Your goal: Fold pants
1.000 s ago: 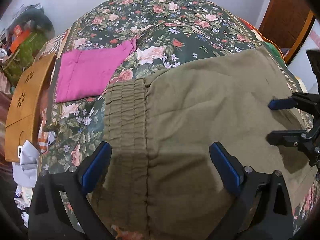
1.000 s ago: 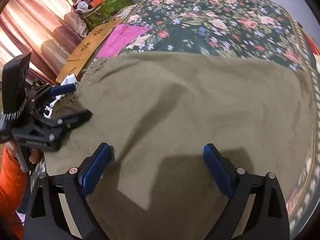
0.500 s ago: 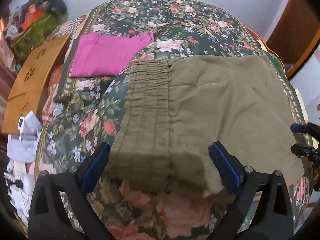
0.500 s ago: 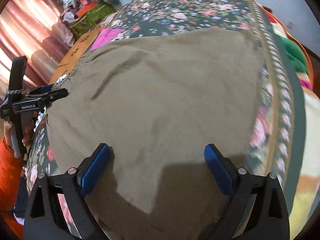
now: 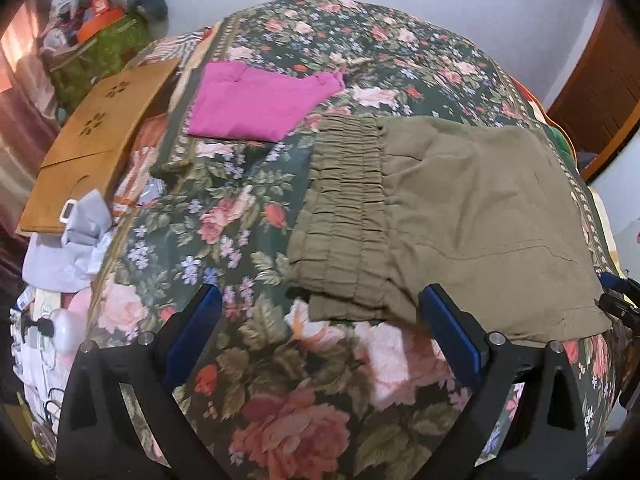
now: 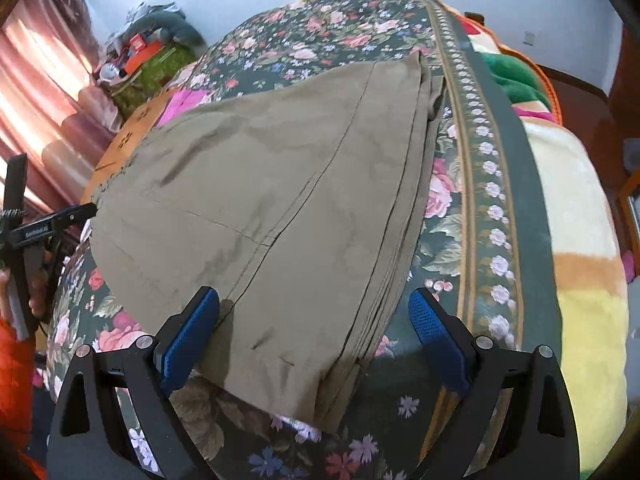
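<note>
The olive-green pants [image 5: 460,216] lie folded flat on the floral bedspread [image 5: 248,208], elastic waistband [image 5: 344,212] at their left end. In the right wrist view the pants [image 6: 272,208] show stacked layers along their right edge. My left gripper [image 5: 320,336] is open and empty, above the bedspread just short of the pants' near edge. My right gripper [image 6: 314,332] is open and empty, over the pants' near corner. The right gripper also shows at the left wrist view's right edge [image 5: 616,296]; the left gripper shows at the right wrist view's left edge [image 6: 48,228].
A folded magenta garment [image 5: 260,104] lies on the bed beyond the pants. A wooden board [image 5: 100,140] and loose clutter [image 5: 68,240] sit off the bed's left side. A striped blanket [image 6: 576,240] lies on the right. A wooden door [image 5: 600,92] stands at the far right.
Both grippers have pulled back from over the pants toward the near edge of the bed. The pants stay folded in place.
</note>
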